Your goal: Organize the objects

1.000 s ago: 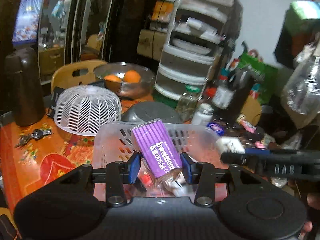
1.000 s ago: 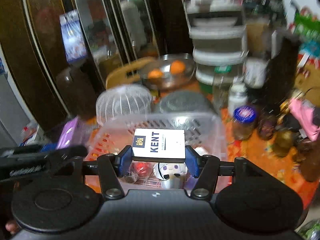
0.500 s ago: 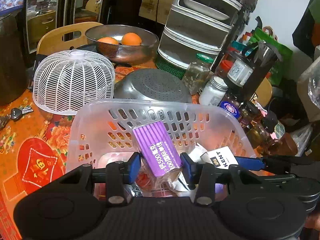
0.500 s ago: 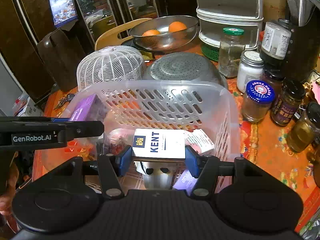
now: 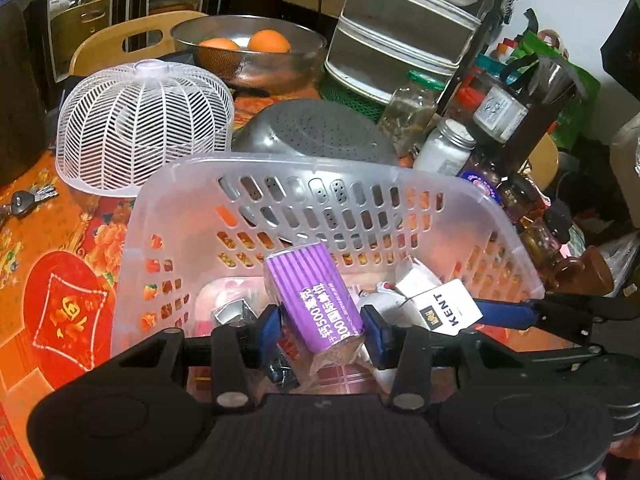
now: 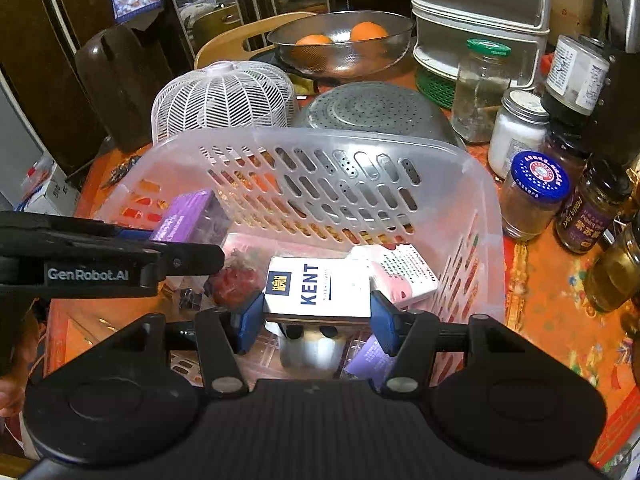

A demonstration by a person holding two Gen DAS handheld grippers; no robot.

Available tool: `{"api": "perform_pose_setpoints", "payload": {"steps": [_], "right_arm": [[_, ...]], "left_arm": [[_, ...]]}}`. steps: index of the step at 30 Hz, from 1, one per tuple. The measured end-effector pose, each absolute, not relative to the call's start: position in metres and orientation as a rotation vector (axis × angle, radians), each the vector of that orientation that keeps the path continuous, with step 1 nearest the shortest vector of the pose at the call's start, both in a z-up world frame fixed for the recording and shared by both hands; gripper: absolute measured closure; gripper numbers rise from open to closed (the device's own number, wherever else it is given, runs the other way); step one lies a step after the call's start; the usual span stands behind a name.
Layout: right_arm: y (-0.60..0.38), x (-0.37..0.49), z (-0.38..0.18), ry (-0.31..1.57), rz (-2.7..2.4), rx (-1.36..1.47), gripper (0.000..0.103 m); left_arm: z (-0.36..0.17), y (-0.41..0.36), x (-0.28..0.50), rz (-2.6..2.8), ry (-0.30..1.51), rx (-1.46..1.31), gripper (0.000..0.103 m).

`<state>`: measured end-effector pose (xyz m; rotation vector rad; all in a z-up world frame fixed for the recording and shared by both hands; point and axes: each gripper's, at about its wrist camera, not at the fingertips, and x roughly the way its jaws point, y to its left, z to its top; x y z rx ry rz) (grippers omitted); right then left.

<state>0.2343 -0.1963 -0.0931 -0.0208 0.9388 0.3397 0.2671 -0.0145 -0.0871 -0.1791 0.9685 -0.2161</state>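
A clear plastic basket [image 5: 320, 168] [image 6: 344, 140] stands on the orange tablecloth with several small items in it. My left gripper [image 5: 322, 334] is shut on a purple striped packet [image 5: 316, 300] and holds it inside the basket, at the left. The packet also shows in the right wrist view [image 6: 192, 216]. My right gripper [image 6: 318, 320] is shut on a white KENT box [image 6: 318, 288] inside the basket, at the right. That box also shows in the left wrist view [image 5: 446, 308]. A pink-and-white box [image 6: 400, 276] lies beneath.
A white mesh food cover [image 5: 144, 124] and an upturned grey colander [image 5: 316, 128] sit just behind the basket. A steel bowl with oranges [image 5: 248, 48] is farther back. Several jars [image 6: 532, 196] crowd the right side. Keys [image 5: 24, 200] lie at left.
Both grippers have come down into the basket with their loads. The basket now fills more of each view.
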Motion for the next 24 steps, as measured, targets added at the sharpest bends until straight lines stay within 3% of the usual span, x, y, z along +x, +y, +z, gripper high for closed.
{"api": "perform_pose_setpoints", "payload": {"steps": [2, 7, 12, 19, 24], "right_arm": [[-0.195, 0.233, -0.091, 0.919, 0.322, -0.036, 0.031], [-0.202, 0.219, -0.075, 0.848, 0.320, -0.008, 0.013], [-0.215, 0.188, -0.051, 0.761, 0.287, 0.040, 0.000], [-0.230, 0.145, -0.030, 0.758, 0.151, 0.106, 0.000], [-0.226, 0.129, -0.024, 0.787, 0.096, 0.000, 0.000]], "left_arm": [[-0.087, -0.013, 0.267, -0.209, 0.957, -0.186, 0.028], [-0.071, -0.002, 0.246, -0.190, 0.862, -0.198, 0.013], [-0.042, 0.004, 0.204, -0.128, 0.753, -0.135, 0.011], [-0.018, 0.021, 0.147, -0.125, 0.741, -0.173, 0.011], [-0.016, 0.016, 0.133, -0.100, 0.791, -0.140, 0.011]]}}
